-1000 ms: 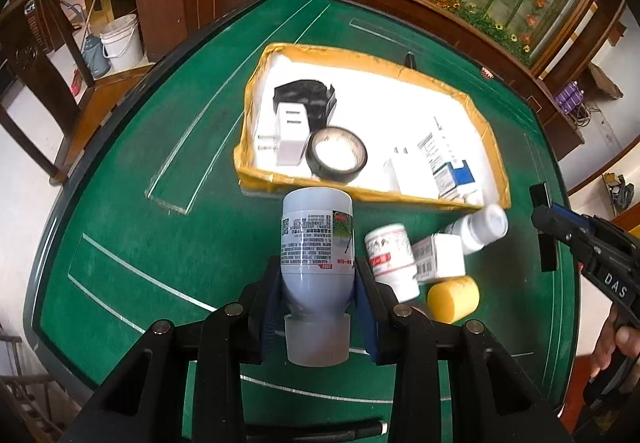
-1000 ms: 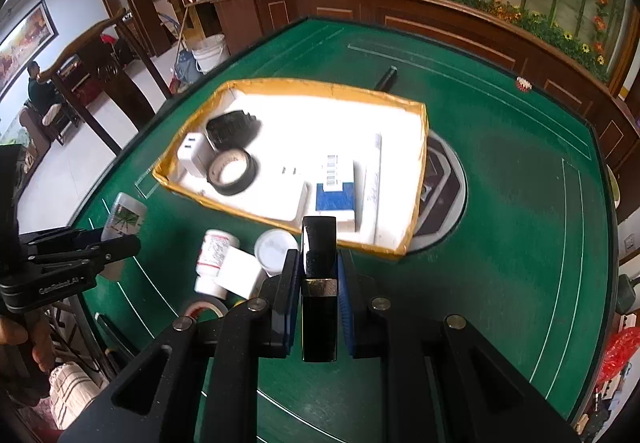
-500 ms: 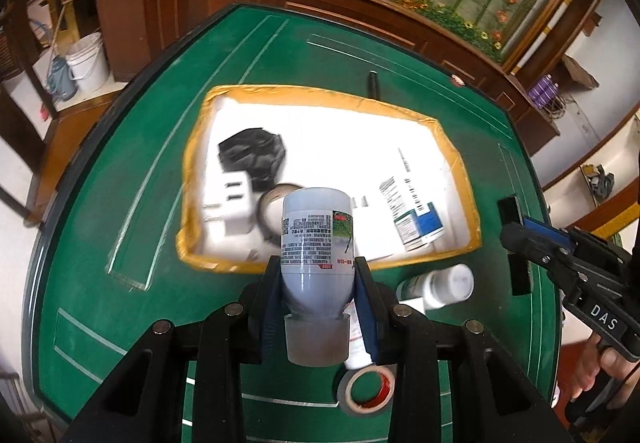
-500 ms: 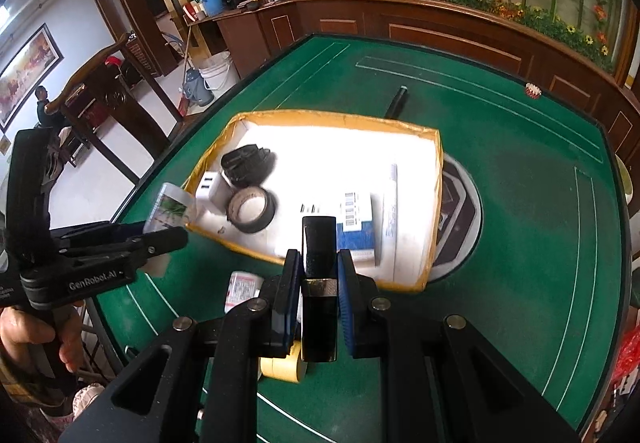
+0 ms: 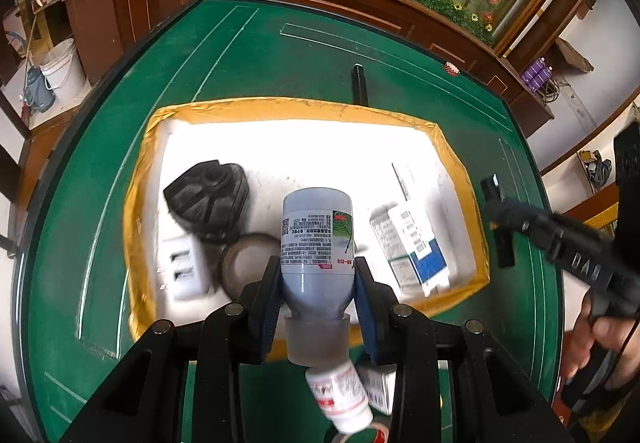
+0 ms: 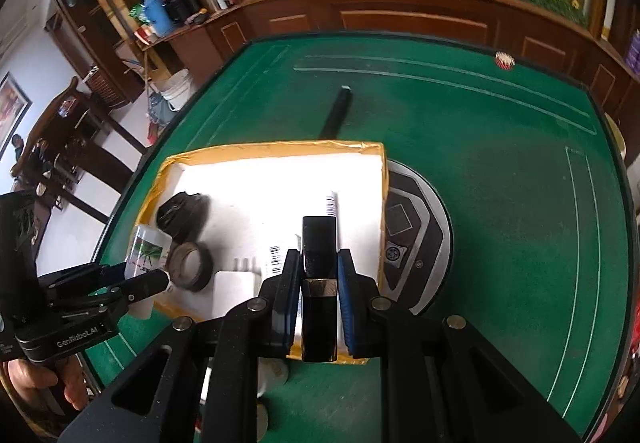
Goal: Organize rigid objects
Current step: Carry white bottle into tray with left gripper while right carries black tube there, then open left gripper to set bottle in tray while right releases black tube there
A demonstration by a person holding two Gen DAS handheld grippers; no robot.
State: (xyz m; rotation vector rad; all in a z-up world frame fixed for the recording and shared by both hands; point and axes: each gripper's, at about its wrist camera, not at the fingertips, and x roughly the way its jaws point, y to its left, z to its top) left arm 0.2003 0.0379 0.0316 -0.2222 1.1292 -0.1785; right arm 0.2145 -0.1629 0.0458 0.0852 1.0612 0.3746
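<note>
My left gripper (image 5: 318, 295) is shut on a grey labelled bottle (image 5: 316, 239), held cap-toward-me above the near part of the yellow-rimmed white box (image 5: 460, 171). My right gripper (image 6: 319, 289) is shut on a flat black block with a gold band (image 6: 319, 275), over the box's near right corner (image 6: 382, 179). Inside the box lie a black lump (image 5: 208, 199), a dark tape roll (image 5: 248, 263), a white plug adapter (image 5: 182, 271) and a blue-and-white carton (image 5: 412, 243). The left gripper (image 6: 132, 279) with the bottle (image 6: 146, 251) shows at the left of the right wrist view.
A white pill bottle (image 5: 342, 395) and a small white carton (image 5: 380, 389) lie on the green felt table (image 5: 280, 67) just before the box. A black stick (image 5: 359, 83) lies behind it. A round grey device (image 6: 416, 239) sits against the box's right side. Wooden cabinets ring the table.
Both grippers moved forward from the loose items on the felt to over the box, each keeping its grip. The pill bottles and cartons slid out toward the bottom of the views.
</note>
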